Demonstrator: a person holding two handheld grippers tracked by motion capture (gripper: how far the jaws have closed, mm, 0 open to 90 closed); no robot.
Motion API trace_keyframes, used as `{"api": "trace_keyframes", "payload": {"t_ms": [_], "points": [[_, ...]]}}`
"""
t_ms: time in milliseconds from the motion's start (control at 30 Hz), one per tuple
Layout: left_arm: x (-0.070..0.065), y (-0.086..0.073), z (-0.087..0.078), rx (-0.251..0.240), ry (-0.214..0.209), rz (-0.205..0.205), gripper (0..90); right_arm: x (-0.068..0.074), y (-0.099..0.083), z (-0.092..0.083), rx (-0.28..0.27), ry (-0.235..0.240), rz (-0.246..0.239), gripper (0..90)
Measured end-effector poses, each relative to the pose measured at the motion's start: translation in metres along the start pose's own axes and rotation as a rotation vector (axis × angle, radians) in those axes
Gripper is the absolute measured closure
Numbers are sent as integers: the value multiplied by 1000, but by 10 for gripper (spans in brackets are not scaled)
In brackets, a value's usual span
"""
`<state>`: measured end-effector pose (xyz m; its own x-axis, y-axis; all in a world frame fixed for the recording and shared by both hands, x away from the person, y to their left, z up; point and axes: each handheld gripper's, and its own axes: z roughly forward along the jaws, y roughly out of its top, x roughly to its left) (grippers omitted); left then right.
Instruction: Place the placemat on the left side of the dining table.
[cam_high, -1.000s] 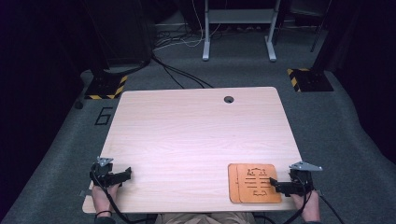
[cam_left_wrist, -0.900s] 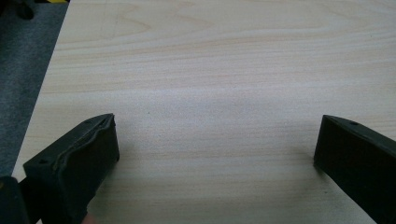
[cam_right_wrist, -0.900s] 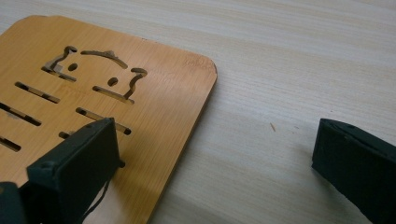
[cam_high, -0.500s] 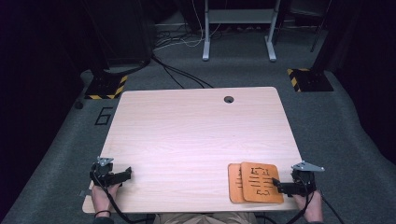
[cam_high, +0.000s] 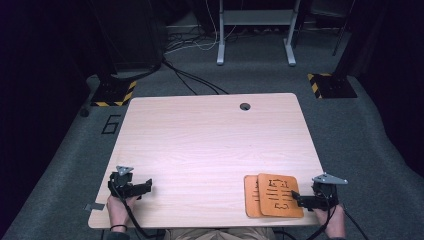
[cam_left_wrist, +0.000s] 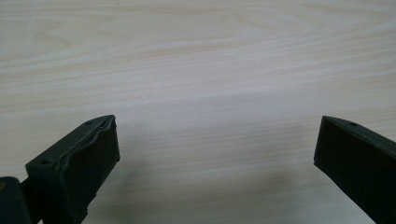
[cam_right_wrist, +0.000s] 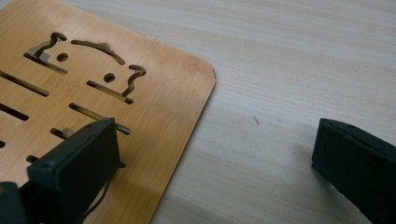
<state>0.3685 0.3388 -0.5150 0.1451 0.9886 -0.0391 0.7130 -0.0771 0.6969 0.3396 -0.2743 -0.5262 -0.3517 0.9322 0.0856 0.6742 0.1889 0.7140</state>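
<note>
Since the two wooden coasters (cam_high: 274, 195) sit right at the near right corner of the table (cam_high: 210, 145), the top one skewed over the lower, the obvious risk is a clumsy nudge sliding one off the near edge. In the high view the right gripper (cam_high: 299, 198) is touching the right edge of the top coaster, while the left gripper (cam_high: 146, 185) rests by the near left corner, well apart from everything. A grommet hole (cam_high: 244, 106) sits near the far edge. The room around is dark, with grey carpet, loose cables (cam_high: 190, 80) on the floor, yellow-and-black striped feet (cam_high: 113, 94) of stands at both far corners, and a grey metal frame (cam_high: 255, 35) further back.

Left gripper view: jaws wide apart over bare pale wood grain, nothing between them, so no trouble there.

Right gripper view: jaws also spread apart. One jaw hangs over the slotted top coaster (cam_right_wrist: 93, 102), the other over bare table off the coaster's rounded corner. That's where it could go wrong, I reckon. The coaster is thin and lies flat, so closing from this position probably just pushes it sideways instead of pinching it. A jaw tip could also snag in one of the cut-out slots and drag the piece along the smooth surface.
</note>
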Motion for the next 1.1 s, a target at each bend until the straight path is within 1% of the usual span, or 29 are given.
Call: {"api": "trace_keyframes", "payload": {"t_ms": [33, 67, 100, 133, 167, 200, 233, 267, 400, 433, 467, 500, 533, 567, 600, 633, 667, 700, 733, 767, 900, 933, 967, 1000, 1033, 1067, 1100], "points": [[0, 0, 0, 0, 0, 0, 0, 0, 0, 0, 0, 0, 0, 0], [-4, 2, 0, 3, -12, 8, 0, 0, 0, 0, 0, -1, 0, 0], [-11, 5, 0, 3, -29, 21, 0, 0, 0, 0, -1, 0, 0, 0], [-11, 5, 0, 3, -29, 21, 0, 0, 0, 0, -1, -1, 0, 0], [-14, 6, 0, 4, -37, 26, 0, 0, 0, 0, -1, -1, 0, 0], [-21, 8, -1, 4, -57, 39, 0, 0, 0, 0, -1, -1, 1, 1], [-25, 9, -1, -1, -64, 40, 0, 0, 0, 0, -1, -1, 0, 1], [-25, 9, -1, -1, -64, 40, 0, 0, 0, 0, -1, -1, 0, 1], [-38, 12, -1, -9, -102, 55, 0, 0, 0, 0, -2, -2, 1, 1], [-41, 13, -1, -9, -109, 64, 0, 0, 0, 0, -3, -3, 2, 1], [-48, 15, -2, -12, -127, 75, 0, 0, 0, 0, -3, -4, 3, 1], [-48, 15, -2, -12, -127, 75, 0, 0, 0, 0, -3, -4, 3, 1], [-55, 17, -2, -14, -147, 84, 0, 0, 0, 0, -4, -5, 3, 1], [-55, 17, -2, -14, -147, 84, 0, 0, 0, 0, -4, -5, 3, 1], [-62, 18, -2, -16, -165, 101, 0, 0, 0, 0, -4, -5, 3, 1], [-62, 18, -2, -16, -165, 101, 0, 0, 0, 0, -4, -5, 3, 1], [-65, 19, -2, -18, -170, 106, 0, 0, 0, 0, -4, -5, 3, 1], [-72, 21, -2, -16, -182, 118, 0, 0, -1, 0, -4, -6, 5, 2], [-76, 21, -2, -16, -183, 122, 0, 0, -1, 0, -4, -6, 4, 2], [-76, 21, -2, -16, -183, 122, 0, 0, -1, 0, -4, -6, 4, 2], [-88, 24, -1, -15, -201, 145, 0, 0, -1, 0, -5, -6, 4, 3], [-95, 25, 0, -10, -213, 161, 0, 1, -1, 0, -4, -6, 9, 3], [-95, 25, 0, -10, -213, 161, 0, 1, -1, 0, -4, -6, 9, 3], [-98, 25, 0, -4, -221, 170, 0, 1, -1, 0, -3, -6, 11, 4], [-104, 26, 1, -1, -233, 173, 0, 1, -1, 0, -4, -6, 11, 5], [-104, 26, 1, -1, -233, 173, 0, 1, -1, 0, -4, -7, 12, 5], [-106, 26, 1, 3, -240, 186, 0, 1, -1, 0, -4, -7, 12, 5]]}}
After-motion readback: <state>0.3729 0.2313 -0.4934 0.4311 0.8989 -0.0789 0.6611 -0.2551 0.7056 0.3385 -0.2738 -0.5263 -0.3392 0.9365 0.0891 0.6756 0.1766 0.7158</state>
